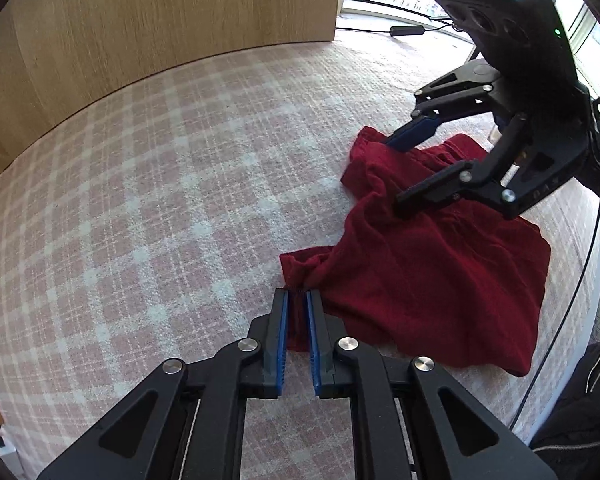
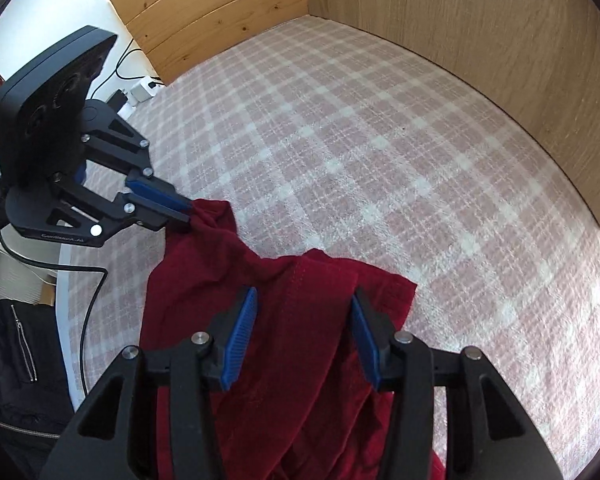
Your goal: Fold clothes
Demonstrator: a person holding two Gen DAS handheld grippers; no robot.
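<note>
A dark red knit garment [image 1: 440,280] [image 2: 292,360] lies crumpled on a bed with a pink plaid sheet [image 1: 140,200] [image 2: 380,160]. My left gripper [image 1: 297,294] [image 2: 186,214] points down at the garment's near-left corner. A narrow gap shows between its blue pads, with the cloth corner lying in that gap. My right gripper [image 2: 305,292] [image 1: 394,174] is open wide over the far end of the garment. Its fingers straddle a raised fold without pressing on it.
A light wooden panel [image 1: 160,12] [image 2: 480,20] stands along the bed's far side, and a plank headboard [image 2: 204,12] closes one end. A black zipped jacket [image 2: 12,360] [image 1: 588,400] and a black cable [image 2: 88,320] hang off the bed's edge. The plaid sheet is bare beyond the garment.
</note>
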